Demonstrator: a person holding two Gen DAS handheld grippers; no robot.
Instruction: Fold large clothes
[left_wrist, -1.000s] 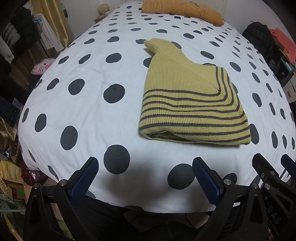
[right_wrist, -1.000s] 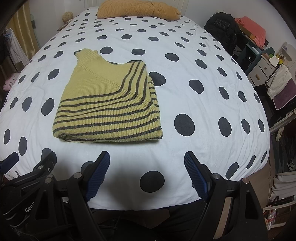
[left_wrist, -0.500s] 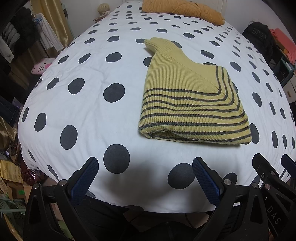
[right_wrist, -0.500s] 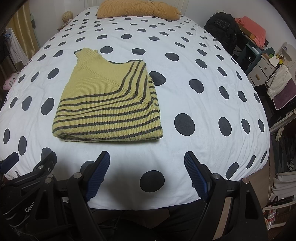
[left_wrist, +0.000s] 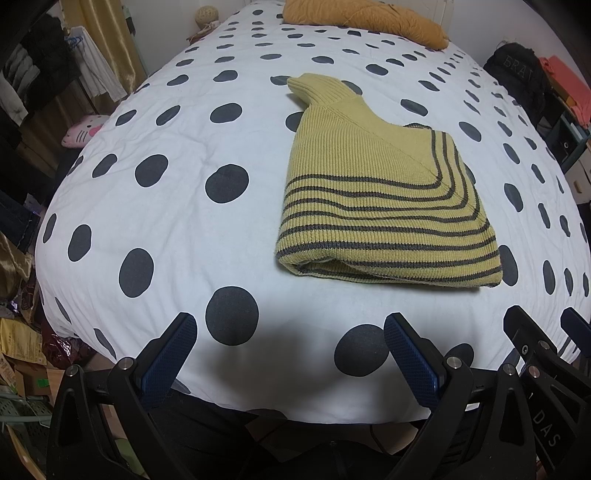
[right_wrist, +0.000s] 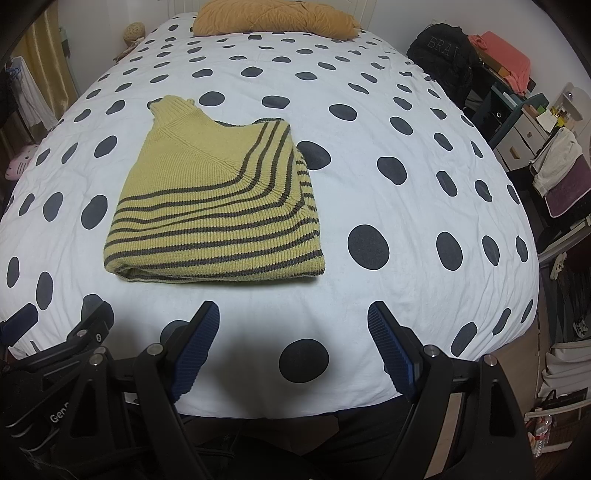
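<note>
A yellow knit sweater with dark stripes (left_wrist: 380, 206) (right_wrist: 218, 214) lies folded into a compact rectangle on the white bedspread with dark dots (left_wrist: 184, 206) (right_wrist: 406, 206), its collar pointing to the far end. My left gripper (left_wrist: 290, 328) hovers open over the near edge of the bed, short of the sweater, with nothing between its blue pads. My right gripper (right_wrist: 291, 317) also stands open near the bed's front edge, to the right of the sweater's near hem, and holds nothing. Each gripper shows at the edge of the other's view.
An orange pillow (right_wrist: 273, 18) lies at the head of the bed. Hanging clothes and a pink plush (left_wrist: 83, 129) crowd the left side. A black bag (right_wrist: 443, 48), drawers and piled clothes stand on the right.
</note>
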